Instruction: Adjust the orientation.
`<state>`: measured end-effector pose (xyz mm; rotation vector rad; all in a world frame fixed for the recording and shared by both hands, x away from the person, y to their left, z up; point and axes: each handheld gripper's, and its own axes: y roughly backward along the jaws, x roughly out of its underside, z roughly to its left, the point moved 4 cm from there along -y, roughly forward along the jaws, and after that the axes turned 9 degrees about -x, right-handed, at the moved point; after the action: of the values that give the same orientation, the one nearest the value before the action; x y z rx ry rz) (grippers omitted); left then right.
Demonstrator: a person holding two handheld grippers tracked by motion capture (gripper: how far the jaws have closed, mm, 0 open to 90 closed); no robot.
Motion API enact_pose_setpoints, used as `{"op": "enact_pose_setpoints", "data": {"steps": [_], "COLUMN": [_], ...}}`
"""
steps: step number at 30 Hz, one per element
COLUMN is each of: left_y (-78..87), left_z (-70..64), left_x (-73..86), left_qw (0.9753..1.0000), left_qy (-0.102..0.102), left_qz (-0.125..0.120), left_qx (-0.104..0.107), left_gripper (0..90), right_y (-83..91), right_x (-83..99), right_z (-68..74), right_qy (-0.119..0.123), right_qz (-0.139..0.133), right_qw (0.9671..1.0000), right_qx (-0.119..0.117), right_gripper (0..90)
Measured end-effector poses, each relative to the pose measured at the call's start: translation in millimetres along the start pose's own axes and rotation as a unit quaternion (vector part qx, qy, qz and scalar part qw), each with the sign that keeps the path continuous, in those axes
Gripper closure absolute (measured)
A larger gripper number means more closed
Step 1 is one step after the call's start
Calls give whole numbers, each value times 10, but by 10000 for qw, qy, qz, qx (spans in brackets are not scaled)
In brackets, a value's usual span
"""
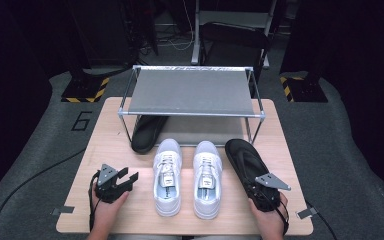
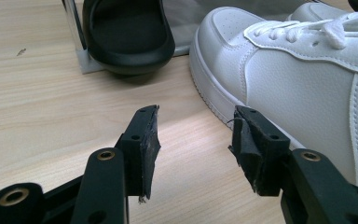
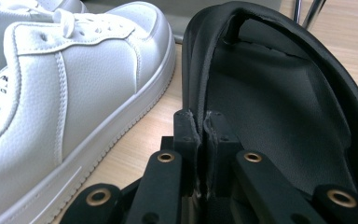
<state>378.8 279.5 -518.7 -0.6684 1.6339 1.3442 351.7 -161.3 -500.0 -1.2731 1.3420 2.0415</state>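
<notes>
Two white sneakers stand side by side mid-table, the left one (image 1: 167, 176) and the right one (image 1: 207, 177). A black flip-flop (image 1: 246, 159) lies right of them; my right gripper (image 1: 258, 189) is shut on its heel-side rim (image 3: 199, 107). A second black flip-flop (image 1: 147, 131) lies partly under the metal shoe rack (image 1: 190, 92), its toe (image 2: 128, 35) ahead in the left gripper view. My left gripper (image 1: 129, 176) rests open on the table left of the left sneaker (image 2: 298, 70), nothing between its fingers (image 2: 144, 149).
The rack has a grey fabric top shelf and a grey lower shelf (image 1: 202, 131) behind the sneakers. A rack leg (image 2: 77, 37) stands by the far flip-flop. Bare wood lies at the table's left (image 1: 105, 145) and front edge. Cables trail off the table.
</notes>
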Motion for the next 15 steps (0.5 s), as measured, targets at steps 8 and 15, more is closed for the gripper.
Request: {"op": "enact_pose_setpoints", "data": {"steps": [8, 15], "left_y": [-5, -7], "left_z": [-2, -9], "left_x": [-2, -3], "left_qw": [10000, 9999], "left_qy": [-4, -66], "left_qz": [14, 74], "left_qx": [23, 57], "left_gripper": [508, 508], "right_y": [-52, -114], "right_x": [-55, -118], "right_z": [2, -3], "right_qy": [-19, -38], "right_qz": [38, -27], "right_qw": [10000, 10000], "right_qx": [-33, -8], "right_gripper": [843, 842]}}
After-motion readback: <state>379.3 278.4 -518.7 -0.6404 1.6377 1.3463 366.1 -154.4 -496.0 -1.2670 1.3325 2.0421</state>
